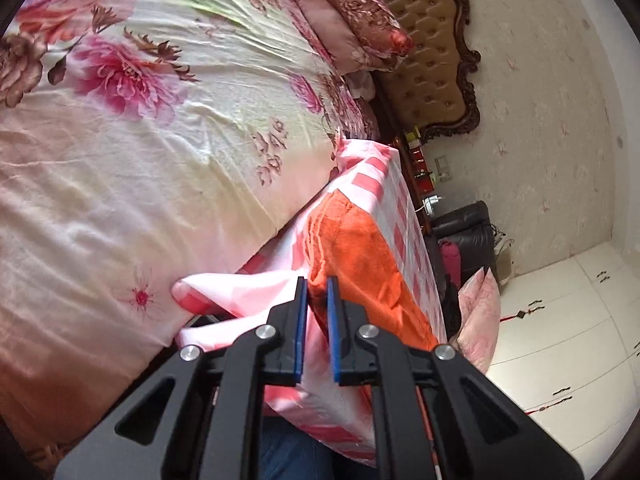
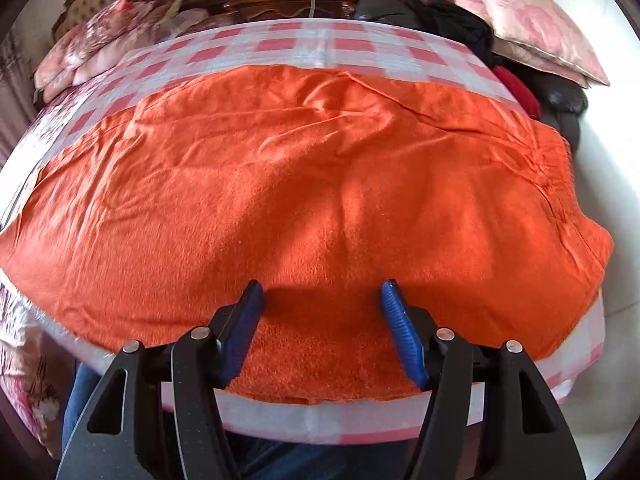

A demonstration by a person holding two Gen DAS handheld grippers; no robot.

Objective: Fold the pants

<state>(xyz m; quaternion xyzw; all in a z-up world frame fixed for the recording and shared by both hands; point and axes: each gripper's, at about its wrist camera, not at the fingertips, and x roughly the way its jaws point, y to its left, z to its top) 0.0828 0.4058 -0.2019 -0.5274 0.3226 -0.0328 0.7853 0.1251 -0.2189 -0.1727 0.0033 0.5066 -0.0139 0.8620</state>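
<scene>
Your left gripper (image 1: 317,284) pinches only the orange pants' (image 2: 312,184) end edge; fleece may slip. Right gripper (image 2: 322,286), spread above the pants' near hem, holds nothing. Uneven lift would skew the fold.

Left gripper (image 1: 317,285) jaws nearly shut, angled shallowly downward; right gripper (image 2: 322,290) jaws apart, pitched steeply down.

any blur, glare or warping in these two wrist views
Left wrist: heavy fisheye bending, dark corners, bedsheet washed out by daylight, orange pants sharp. Right wrist: same bulging, pants sharp in the middle, soft toward the rim, right gripper casting a shadow on them.
</scene>
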